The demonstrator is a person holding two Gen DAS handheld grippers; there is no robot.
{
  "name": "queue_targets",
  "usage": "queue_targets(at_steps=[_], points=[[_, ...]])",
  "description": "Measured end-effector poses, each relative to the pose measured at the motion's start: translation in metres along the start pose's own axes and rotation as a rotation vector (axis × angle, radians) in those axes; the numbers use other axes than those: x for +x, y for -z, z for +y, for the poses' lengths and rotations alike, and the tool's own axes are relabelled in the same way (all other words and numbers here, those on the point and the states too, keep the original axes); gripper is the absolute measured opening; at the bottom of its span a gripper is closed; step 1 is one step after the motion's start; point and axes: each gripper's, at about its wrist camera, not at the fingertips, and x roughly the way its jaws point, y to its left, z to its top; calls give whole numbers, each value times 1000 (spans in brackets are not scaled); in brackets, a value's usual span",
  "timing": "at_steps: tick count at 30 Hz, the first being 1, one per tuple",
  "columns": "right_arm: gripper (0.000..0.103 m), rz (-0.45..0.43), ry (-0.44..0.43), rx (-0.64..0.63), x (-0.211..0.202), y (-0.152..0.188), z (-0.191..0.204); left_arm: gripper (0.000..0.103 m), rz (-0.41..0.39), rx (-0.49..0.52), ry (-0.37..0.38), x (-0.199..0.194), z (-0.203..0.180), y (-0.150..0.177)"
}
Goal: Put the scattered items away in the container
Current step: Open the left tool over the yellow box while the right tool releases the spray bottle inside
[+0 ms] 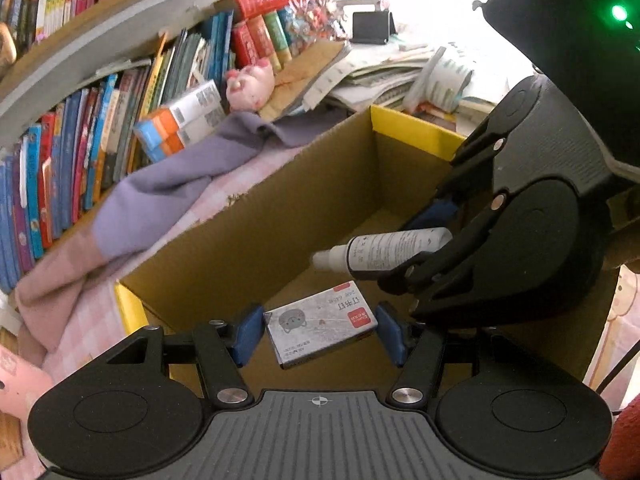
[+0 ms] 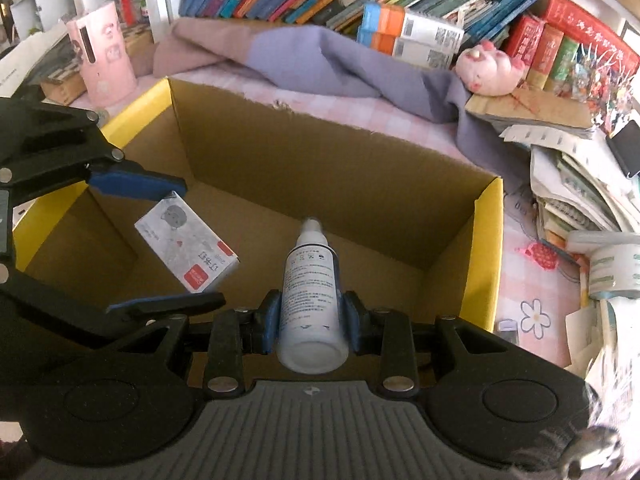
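so both were over the cardboard box (image 2: pixel 328 160): left hand-held gripper (image 1: pixel 318 330) clamped on the staples box (image 1: pixel 320 330), right hand-held gripper (image 2: pixel 310 320) squeezing the spray bottle (image 2: pixel 310 292), nozzle toward 12 o'clock

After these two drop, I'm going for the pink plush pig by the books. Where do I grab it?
Across the round body of the pink plush pig, claw coming down from above: upright red books stand close behind it and it lies on a brown paper stack, so neither the back nor the underside is open. It looks soft, so close well in.
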Motion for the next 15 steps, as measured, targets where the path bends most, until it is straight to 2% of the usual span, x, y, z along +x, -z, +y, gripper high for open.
queue_targets(at_steps=[10,15], points=[[31,40,-20,3,6,0,-1,64,23,-7,-5,1,0,-3],[31,11,-28,14,1,1,-2,72,-7,-27,-25,-4,0,-2]])
